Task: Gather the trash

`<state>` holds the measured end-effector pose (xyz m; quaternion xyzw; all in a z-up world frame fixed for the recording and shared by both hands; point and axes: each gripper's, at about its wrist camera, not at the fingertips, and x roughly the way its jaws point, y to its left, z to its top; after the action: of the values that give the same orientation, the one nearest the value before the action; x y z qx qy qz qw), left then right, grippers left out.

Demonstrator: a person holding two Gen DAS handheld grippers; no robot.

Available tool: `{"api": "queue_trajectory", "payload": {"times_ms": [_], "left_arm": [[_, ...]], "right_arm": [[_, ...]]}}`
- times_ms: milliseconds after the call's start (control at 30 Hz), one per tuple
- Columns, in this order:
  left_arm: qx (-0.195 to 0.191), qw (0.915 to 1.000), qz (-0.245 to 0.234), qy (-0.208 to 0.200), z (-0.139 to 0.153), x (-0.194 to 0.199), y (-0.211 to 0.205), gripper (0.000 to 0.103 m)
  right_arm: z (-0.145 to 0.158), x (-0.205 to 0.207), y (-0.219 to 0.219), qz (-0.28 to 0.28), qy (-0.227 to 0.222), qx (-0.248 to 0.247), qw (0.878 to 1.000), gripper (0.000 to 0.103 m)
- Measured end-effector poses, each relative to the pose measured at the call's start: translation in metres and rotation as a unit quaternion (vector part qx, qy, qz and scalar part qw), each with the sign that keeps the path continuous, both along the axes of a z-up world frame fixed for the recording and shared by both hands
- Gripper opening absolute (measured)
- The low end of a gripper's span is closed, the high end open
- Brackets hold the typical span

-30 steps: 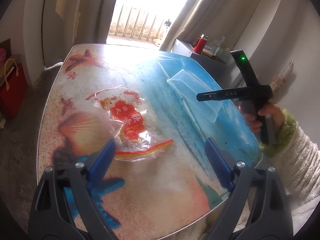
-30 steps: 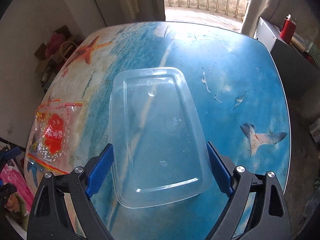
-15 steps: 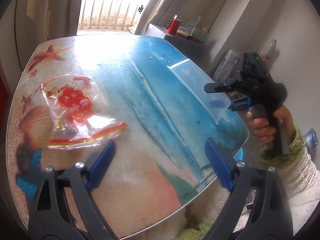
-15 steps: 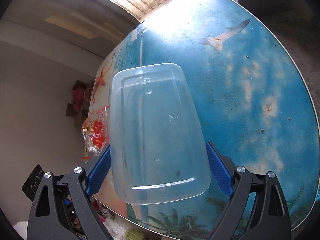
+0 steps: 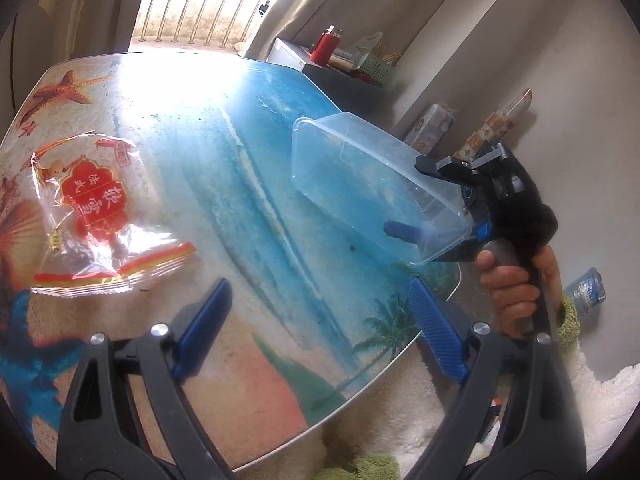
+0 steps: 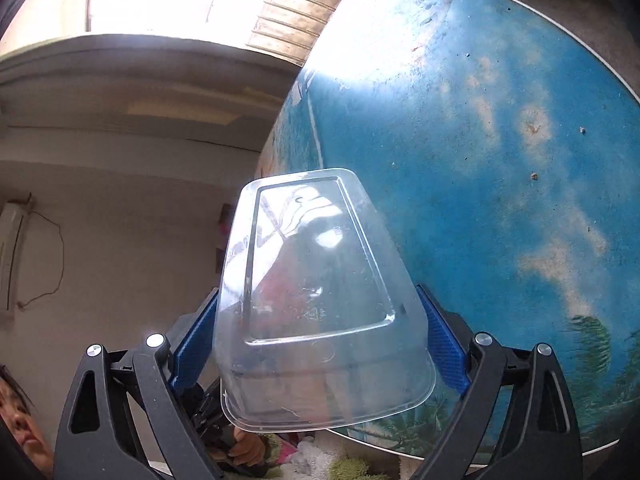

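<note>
My right gripper (image 6: 318, 338) is shut on a clear plastic container (image 6: 320, 300), holding it by its sides, tilted and lifted off the table. The left wrist view shows the same container (image 5: 368, 184) raised over the table's right edge, with the right gripper (image 5: 444, 204) clamped on it. A crumpled clear wrapper with red print (image 5: 96, 212) lies on the table at the left. My left gripper (image 5: 320, 328) is open and empty above the table's near edge, to the right of the wrapper.
The table (image 5: 248, 168) has a beach and sea print; its right edge (image 6: 560, 12) curves round. A dark cabinet (image 5: 340, 80) with a red bottle (image 5: 326, 44) stands behind it. Boxes lean on the wall (image 5: 492, 128). A white fluffy rug (image 5: 400, 412) lies below.
My right gripper has lifted the container off the table and tilted it, pulling it toward the table's right edge. My left gripper has swung right, so the wrapper now sits further left.
</note>
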<state>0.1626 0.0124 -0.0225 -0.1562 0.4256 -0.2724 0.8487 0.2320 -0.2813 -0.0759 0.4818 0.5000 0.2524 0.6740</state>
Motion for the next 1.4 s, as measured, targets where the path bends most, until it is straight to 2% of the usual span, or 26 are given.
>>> {"api": "queue_trajectory", "payload": {"times_ms": [133, 267, 433, 567, 667, 833, 1033, 1133, 1267, 1400], "left_arm": [[-0.031, 0.9987, -0.035, -0.022, 0.004, -0.001, -0.018, 0.086], [-0.035, 0.9972, -0.057, -0.035, 0.009, 0.004, -0.035, 0.086], [-0.04, 0.9966, -0.061, -0.039, 0.011, 0.017, -0.043, 0.086], [-0.038, 0.9967, -0.058, -0.041, 0.012, 0.021, -0.045, 0.086], [-0.037, 0.9971, -0.053, -0.041, 0.012, 0.021, -0.043, 0.086], [-0.031, 0.9982, -0.042, -0.03, 0.009, 0.013, -0.03, 0.086], [-0.01, 0.9993, -0.02, -0.031, 0.011, -0.002, -0.01, 0.086], [0.008, 0.999, -0.008, -0.042, 0.015, -0.01, 0.002, 0.086], [0.032, 0.9972, 0.024, -0.064, 0.029, -0.019, 0.025, 0.086], [0.066, 0.9914, 0.076, -0.084, 0.04, -0.025, 0.056, 0.086]], "right_arm": [[-0.017, -0.001, 0.008, -0.003, 0.037, 0.064, 0.997, 0.089], [-0.02, -0.005, 0.01, -0.01, 0.059, 0.059, 0.996, 0.089], [-0.009, -0.016, -0.001, -0.036, 0.074, -0.027, 0.996, 0.092], [0.003, -0.023, -0.012, -0.06, 0.067, -0.084, 0.992, 0.093], [0.017, -0.03, -0.021, -0.082, 0.049, -0.154, 0.983, 0.093], [0.038, -0.04, -0.023, -0.101, -0.002, -0.222, 0.97, 0.093], [0.081, -0.061, -0.012, -0.106, -0.095, -0.299, 0.944, 0.093], [0.099, -0.061, 0.007, -0.073, -0.139, -0.34, 0.927, 0.093], [0.109, -0.056, 0.036, -0.035, -0.172, -0.4, 0.9, 0.093], [0.107, -0.046, 0.062, 0.003, -0.188, -0.439, 0.879, 0.093]]}}
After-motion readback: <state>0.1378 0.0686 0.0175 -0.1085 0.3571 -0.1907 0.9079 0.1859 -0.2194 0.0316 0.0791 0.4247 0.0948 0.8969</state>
